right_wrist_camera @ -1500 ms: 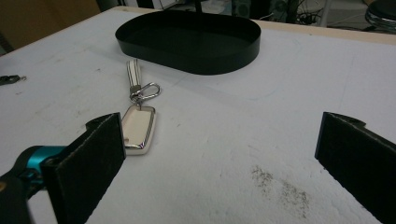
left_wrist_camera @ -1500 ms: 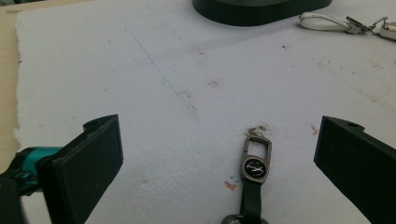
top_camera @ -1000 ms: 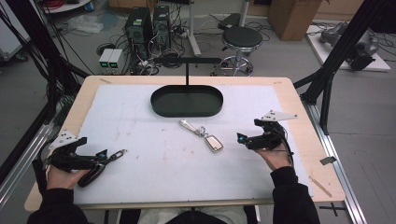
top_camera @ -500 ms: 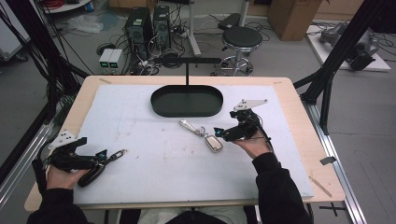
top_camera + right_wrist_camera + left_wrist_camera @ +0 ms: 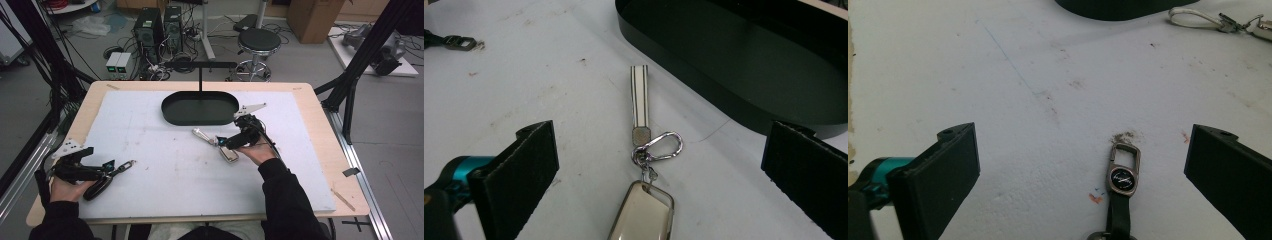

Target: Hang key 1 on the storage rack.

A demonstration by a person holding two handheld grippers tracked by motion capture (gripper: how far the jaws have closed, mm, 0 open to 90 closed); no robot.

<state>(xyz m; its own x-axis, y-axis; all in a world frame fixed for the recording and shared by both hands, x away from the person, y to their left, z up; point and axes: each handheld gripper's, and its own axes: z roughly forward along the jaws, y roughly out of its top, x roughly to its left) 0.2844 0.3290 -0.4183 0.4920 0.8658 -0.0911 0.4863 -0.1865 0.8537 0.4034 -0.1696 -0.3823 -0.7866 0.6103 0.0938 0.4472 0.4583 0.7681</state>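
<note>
A cream key fob (image 5: pixel 229 155) (image 5: pixel 641 215) with a silver carabiner (image 5: pixel 657 145) and a white striped strap (image 5: pixel 640 100) lies on the white mat in front of the black oval tray (image 5: pixel 172 112). My right gripper (image 5: pixel 226 143) (image 5: pixel 659 132) hovers open right over it, jaws on either side of the carabiner. A black key fob (image 5: pixel 99 187) with a dark strap and metal clip (image 5: pixel 1123 175) lies at the front left. There my left gripper (image 5: pixel 108 166) (image 5: pixel 1083 145) stands open, and the clip lies between its jaws.
The tray's wall (image 5: pixel 724 85) is close on the far right of the right gripper's jaws. A T-shaped black stand (image 5: pixel 200 67) rises behind the tray. The white mat (image 5: pixel 165 165) spreads between the two gripper positions. The table's wooden rim (image 5: pixel 320 125) frames the mat.
My right gripper has moved from the right side of the mat leftward to the cream key fob. The left gripper and the black key fob have stayed in place.
</note>
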